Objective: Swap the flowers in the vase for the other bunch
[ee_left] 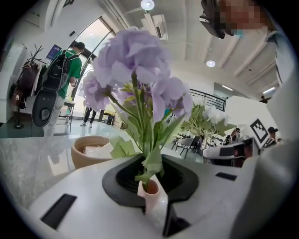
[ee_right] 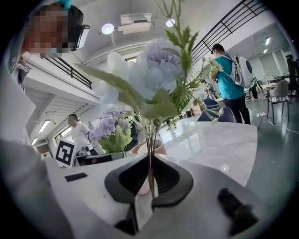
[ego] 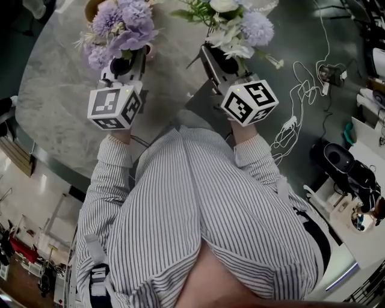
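Note:
My left gripper (ego: 129, 61) (ee_left: 152, 190) is shut on the purple flower bunch (ego: 120, 27) (ee_left: 135, 60), gripping the pink sleeve round its green stems, and holds it upright over the marble table (ego: 54, 90). My right gripper (ego: 212, 54) (ee_right: 149, 186) is shut on the thin stems of the white-and-pale-blue bunch (ego: 237, 27) (ee_right: 154, 70), also upright. The tan vase (ego: 91, 8) (ee_left: 91, 149) stands on the table beyond the left gripper, with no flowers in it. In the right gripper view its rim (ee_right: 159, 147) shows behind the stems.
White cables (ego: 295, 102) trail over the dark floor to the right of the table. A desk with equipment (ego: 352, 171) stands at the right edge. A person in green with a backpack (ee_left: 70, 63) and one in teal (ee_right: 229, 79) stand far off.

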A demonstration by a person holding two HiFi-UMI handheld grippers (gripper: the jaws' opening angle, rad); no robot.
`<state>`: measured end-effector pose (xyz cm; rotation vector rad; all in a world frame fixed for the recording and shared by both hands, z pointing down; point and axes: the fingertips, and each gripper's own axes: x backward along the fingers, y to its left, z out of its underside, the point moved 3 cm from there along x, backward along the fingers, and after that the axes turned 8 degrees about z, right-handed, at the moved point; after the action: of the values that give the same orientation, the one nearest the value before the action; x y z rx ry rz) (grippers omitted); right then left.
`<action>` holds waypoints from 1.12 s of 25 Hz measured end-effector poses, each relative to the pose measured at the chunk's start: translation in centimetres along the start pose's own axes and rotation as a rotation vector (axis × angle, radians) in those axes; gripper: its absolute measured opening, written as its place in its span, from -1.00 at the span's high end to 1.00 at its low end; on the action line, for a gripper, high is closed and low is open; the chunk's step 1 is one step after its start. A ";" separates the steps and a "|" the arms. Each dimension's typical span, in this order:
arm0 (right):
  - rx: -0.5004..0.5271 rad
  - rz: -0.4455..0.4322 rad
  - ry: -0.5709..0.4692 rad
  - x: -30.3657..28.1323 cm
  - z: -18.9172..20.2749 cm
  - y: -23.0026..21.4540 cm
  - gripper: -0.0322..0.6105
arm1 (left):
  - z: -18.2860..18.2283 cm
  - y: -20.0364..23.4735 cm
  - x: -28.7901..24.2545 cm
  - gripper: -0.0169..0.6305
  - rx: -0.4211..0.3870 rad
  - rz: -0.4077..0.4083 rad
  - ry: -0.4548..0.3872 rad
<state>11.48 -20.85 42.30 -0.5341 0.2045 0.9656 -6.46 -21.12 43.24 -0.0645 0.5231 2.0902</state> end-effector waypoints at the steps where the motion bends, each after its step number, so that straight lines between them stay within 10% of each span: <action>1: -0.001 0.000 0.000 0.0 0.0 0.0 0.79 | 0.0 -0.1 0.0 0.75 -0.002 0.002 0.001; 28: -0.006 0.002 -0.008 0.1 -0.3 0.0 0.79 | 1.2 -0.5 -0.8 0.30 0.010 0.044 0.037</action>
<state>11.51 -20.94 41.98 -0.5351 0.1952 0.9706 -5.45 -21.08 44.40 -0.0866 0.5611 2.1322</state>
